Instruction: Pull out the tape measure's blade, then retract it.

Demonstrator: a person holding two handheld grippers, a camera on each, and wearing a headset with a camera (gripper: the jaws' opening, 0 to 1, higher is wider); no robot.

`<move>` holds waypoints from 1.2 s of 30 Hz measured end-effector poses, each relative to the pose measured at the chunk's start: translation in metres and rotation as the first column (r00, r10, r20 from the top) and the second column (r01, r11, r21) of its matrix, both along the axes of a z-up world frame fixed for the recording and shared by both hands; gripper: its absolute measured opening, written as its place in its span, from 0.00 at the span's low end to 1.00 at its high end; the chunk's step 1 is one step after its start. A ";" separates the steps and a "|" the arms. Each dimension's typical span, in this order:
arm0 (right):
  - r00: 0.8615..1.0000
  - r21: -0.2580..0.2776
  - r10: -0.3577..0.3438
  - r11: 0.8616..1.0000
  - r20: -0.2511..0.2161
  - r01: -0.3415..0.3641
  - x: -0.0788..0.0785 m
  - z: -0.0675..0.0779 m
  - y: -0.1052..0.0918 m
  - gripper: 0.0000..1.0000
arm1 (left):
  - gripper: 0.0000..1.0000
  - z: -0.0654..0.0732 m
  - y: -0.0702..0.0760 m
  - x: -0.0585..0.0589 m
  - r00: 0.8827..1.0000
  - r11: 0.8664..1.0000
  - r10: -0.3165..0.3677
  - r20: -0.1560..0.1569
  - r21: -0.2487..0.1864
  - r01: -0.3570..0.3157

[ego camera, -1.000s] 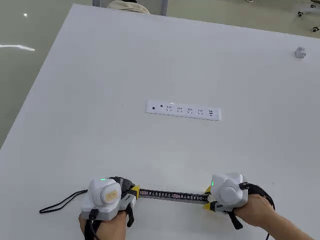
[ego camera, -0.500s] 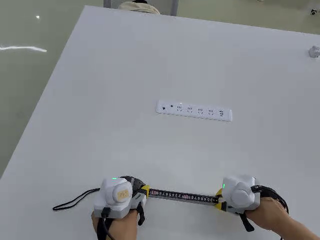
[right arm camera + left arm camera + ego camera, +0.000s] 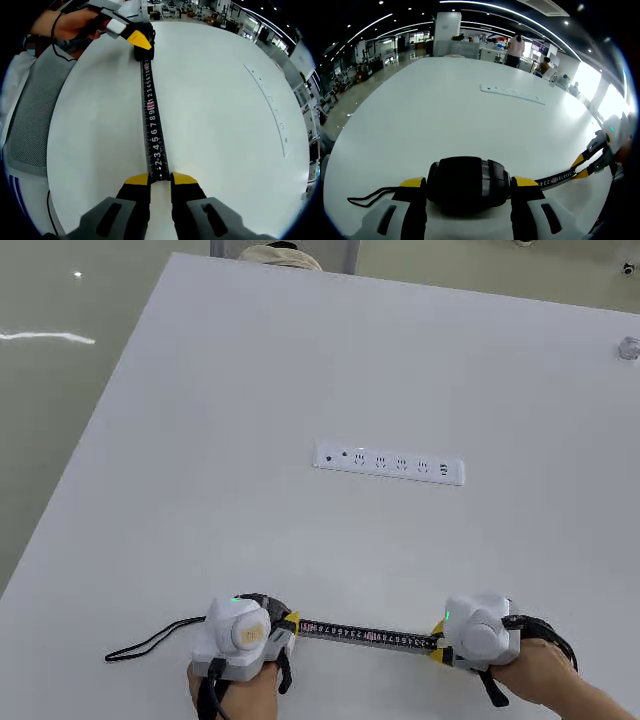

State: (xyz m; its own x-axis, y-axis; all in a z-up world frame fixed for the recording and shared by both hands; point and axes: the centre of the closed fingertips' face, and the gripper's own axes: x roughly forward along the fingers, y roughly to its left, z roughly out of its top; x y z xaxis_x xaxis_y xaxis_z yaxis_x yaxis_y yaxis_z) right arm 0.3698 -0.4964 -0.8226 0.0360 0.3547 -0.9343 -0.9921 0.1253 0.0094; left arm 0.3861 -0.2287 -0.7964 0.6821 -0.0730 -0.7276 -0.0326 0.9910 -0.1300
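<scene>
Nearest the viewer, at 6 o'clock in the head view, a tape measure is stretched between two hand-held grippers low over a white table.

The left gripper, toward 7 o'clock, has its yellow-tipped jaws closed around the case, one jaw pressed to each side. The case is black, rounded and ribbed, and it rests on the tabletop. A thin black cord trails from that end toward 9 o'clock and lies loose on the table.

From the case, the blade runs straight toward 3 o'clock. It is a narrow dark strip with pale numerals, close along the table surface. In the right gripper view the numerals 2 to 9 read outward from the jaws toward 12 o'clock, followed by a small red block.

The right gripper, toward 5 o'clock, pinches the blade's free end. Its two yellow tips are drawn nearly together with the strip caught between them.

Farther off, near the centre of the head view, a white power strip lies flat with its long side running 9 to 3 o'clock. It is well apart from the tape.

Farthest, at 2 o'clock by the table's right edge, sits a small pale object, too small to identify.
</scene>
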 end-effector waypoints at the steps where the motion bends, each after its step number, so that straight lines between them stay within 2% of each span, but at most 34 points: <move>1: 1.000 0.000 0.000 1.000 0.000 0.000 0.000 0.001 0.000 0.15 | 0.65 0.000 0.000 0.000 1.000 1.000 -0.007 0.001 0.002 0.007; 14: 1.000 -0.004 0.019 1.000 0.014 -0.019 -0.001 -0.001 0.000 0.14 | 0.64 0.002 0.000 0.000 1.000 1.000 -0.010 0.024 0.002 0.010; 22: 0.997 -0.007 0.044 0.999 0.062 -0.043 0.000 0.000 0.000 0.14 | 0.62 0.002 0.000 0.001 0.999 1.000 -0.015 0.035 0.006 0.015; 31: 0.993 0.018 0.054 0.998 0.107 -0.057 0.001 0.002 0.005 0.14 | 0.61 0.002 0.001 0.001 0.999 1.000 -0.020 0.037 0.009 0.020; 36: 0.992 0.022 0.060 0.998 0.112 -0.063 0.003 0.001 0.012 0.13 | 0.61 0.002 0.001 0.000 0.999 1.000 -0.024 0.039 0.007 0.023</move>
State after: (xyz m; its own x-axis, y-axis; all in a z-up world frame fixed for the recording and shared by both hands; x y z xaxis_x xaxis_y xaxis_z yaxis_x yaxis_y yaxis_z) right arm 0.3729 -0.4848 -0.8216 0.1164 0.3834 -0.9162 -0.9930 0.0650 -0.0989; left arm 0.3863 -0.2280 -0.7946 0.7082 -0.0844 -0.7009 -0.0044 0.9923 -0.1239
